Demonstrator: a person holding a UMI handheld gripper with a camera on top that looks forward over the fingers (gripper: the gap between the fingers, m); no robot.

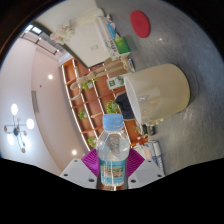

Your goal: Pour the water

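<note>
Tongs (113, 170) observed at the near edge of the view, tilted steeply: ceiling lights (17, 122) appear on the left and room fittings run diagonally, so the whole tool is rolled well off level. Purple pads (92, 163) visible on both sides of a clear plastic water bottle (114, 152), closed against its body; the tongs grip the bottle. Blue cap (115, 122) in place, pointing forward, away from the fingers. Orange-brown shelving (88, 85) with small items lies beyond the bottle, centre-left. To the right, just beyond the cap, a large cream cylindrical container (157, 88). Further right, a grey counter (185, 40) carrying a red round disc (141, 24). The holder's hand is not visible
</note>
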